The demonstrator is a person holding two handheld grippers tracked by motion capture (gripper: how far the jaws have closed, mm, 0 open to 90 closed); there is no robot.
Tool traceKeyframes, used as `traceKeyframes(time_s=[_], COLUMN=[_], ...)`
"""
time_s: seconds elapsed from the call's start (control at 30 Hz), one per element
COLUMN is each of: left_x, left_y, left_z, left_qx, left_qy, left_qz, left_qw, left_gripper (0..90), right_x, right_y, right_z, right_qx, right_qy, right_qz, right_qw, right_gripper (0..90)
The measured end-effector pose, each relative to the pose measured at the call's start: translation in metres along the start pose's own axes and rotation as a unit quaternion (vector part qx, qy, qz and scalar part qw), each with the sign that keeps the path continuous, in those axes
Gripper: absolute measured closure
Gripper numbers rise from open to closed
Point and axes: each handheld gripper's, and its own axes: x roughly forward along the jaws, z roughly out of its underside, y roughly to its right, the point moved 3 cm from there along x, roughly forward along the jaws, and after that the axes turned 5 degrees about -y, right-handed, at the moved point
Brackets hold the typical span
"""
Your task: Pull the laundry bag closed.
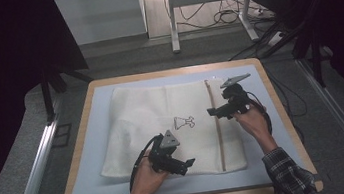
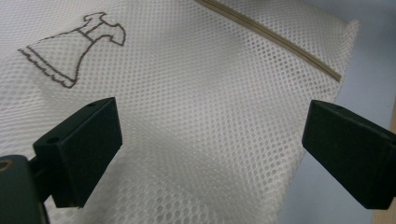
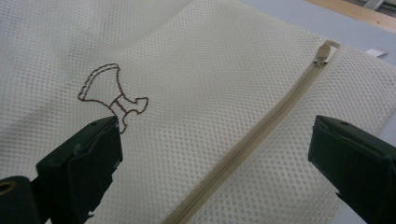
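Lying flat on the blue mat (image 1: 89,138) that covers the desk (image 1: 282,107), the mesh bag (image 1: 138,126) takes up most of the middle. Its long axis runs from the left edge toward the right edge. The zip (image 1: 219,131) crosses it the short way, close to the bag's right end, running from the far edge toward the near edge; the pull (image 3: 323,50) sits at the far end of the zip. A small brown dress drawing (image 1: 184,122) marks the middle of the bag.

The left gripper (image 1: 189,163) hangs over the bag's near edge, pointing toward the right edge, just left of the zip's near end. In the left gripper view its jaws stand wide apart with bare mesh between them, gripping nothing; whether the tips touch the fabric is hard to tell.

The right gripper (image 1: 211,112) is over the zip about halfway along it, pointing left. In the right gripper view its jaws are spread wide too, the zip (image 3: 243,144) running between them, nothing held.
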Motion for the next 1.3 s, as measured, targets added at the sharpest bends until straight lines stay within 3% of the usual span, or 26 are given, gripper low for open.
traceKeyframes(time_s=[0.33, 0.97, 1.3], left_x=[-0.008, -0.027, -0.033], left_y=[-0.008, -0.026, -0.032], left_z=[0.003, 0.012, 0.019], left_qx=[0.002, -0.017, -0.028], left_qy=[-0.008, 0.004, 0.005], left_qz=[-0.016, -0.033, -0.035], left_qw=[0.9998, 0.9993, 0.9990], left_gripper=[3.9, 3.6, 2.8], right_x=[-0.012, -0.026, -0.030], right_y=[-0.010, -0.036, -0.049], right_z=[0.008, 0.017, 0.025], right_qx=[-0.004, -0.015, -0.037], right_qy=[0.010, 0.017, 0.012], right_qz=[-0.016, -0.013, -0.005], right_qw=[0.9998, 0.9996, 0.9992], right_gripper=[0.0, 0.0, 0.0])
